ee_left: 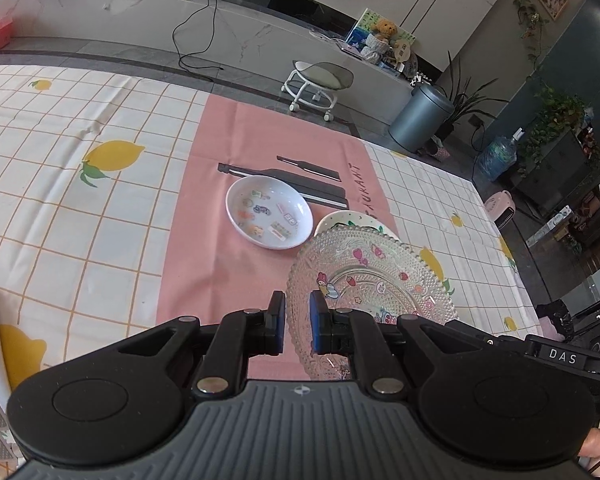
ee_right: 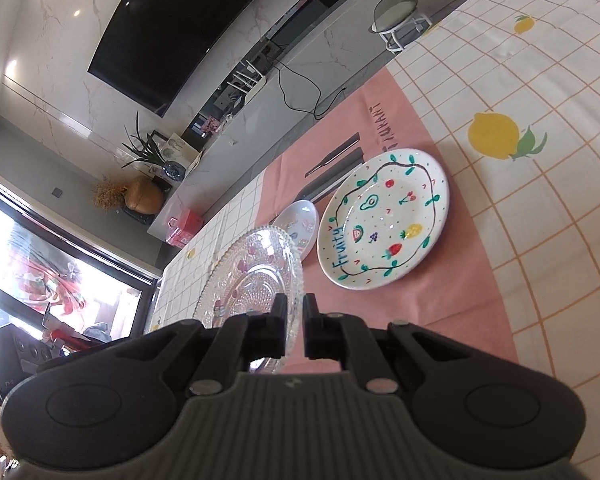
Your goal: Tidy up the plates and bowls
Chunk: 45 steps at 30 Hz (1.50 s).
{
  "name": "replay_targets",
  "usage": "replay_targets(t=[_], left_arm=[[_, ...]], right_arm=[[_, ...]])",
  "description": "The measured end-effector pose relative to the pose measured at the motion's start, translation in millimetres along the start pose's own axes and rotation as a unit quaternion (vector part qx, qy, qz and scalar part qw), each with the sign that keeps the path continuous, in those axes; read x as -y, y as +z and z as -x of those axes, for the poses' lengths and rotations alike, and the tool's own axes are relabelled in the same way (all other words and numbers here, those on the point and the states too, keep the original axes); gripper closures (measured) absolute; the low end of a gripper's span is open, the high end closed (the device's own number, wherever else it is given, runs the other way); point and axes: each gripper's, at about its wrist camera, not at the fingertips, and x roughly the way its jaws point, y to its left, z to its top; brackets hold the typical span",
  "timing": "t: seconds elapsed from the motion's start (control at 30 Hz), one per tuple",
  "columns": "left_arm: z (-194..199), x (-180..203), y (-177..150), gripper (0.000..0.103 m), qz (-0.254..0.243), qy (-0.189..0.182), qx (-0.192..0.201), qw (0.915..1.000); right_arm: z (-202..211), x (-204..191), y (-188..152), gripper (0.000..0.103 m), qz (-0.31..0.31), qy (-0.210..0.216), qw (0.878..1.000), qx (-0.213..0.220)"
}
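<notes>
With both the left gripper [ee_left: 297, 322] and right gripper [ee_right: 294, 330] clamped on the glass plate's [ee_left: 380, 280] rim, keep it level and lower it squarely onto the fruit plate [ee_right: 384, 220].

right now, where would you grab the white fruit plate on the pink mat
Probably by its raised rim, on the edge nearest the right gripper. The fruit plate lies flat and face up on the pink mat, so only the rim offers a lip. That near edge is free; the far-left edge sits close to the small white dish.
</notes>
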Motion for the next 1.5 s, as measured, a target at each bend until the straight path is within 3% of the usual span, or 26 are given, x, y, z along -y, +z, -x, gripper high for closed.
replay_targets(t=[0.3, 0.63, 1.07, 1.5], left_arm=[[5, 41, -8, 0.09, -0.03, -0.028, 0.009, 0.9991], [-9, 79, -37, 0.09, -0.081, -0.052, -0.044, 0.9943], [-28, 99, -63, 0.09, -0.132, -0.027, -0.101, 0.9857], [-44, 126, -85, 0.09, -0.226, 0.046, -0.097, 0.9683]], right_arm=[[42, 19, -4, 0.097, -0.021, -0.016, 1.0, 0.014], [102, 43, -27, 0.097, -0.052, -0.058, 0.997, 0.024], [106, 65, -40, 0.094, -0.049, -0.127, 0.99, -0.025], [92, 69, -49, 0.091, -0.031, -0.162, 0.984, -0.064]])
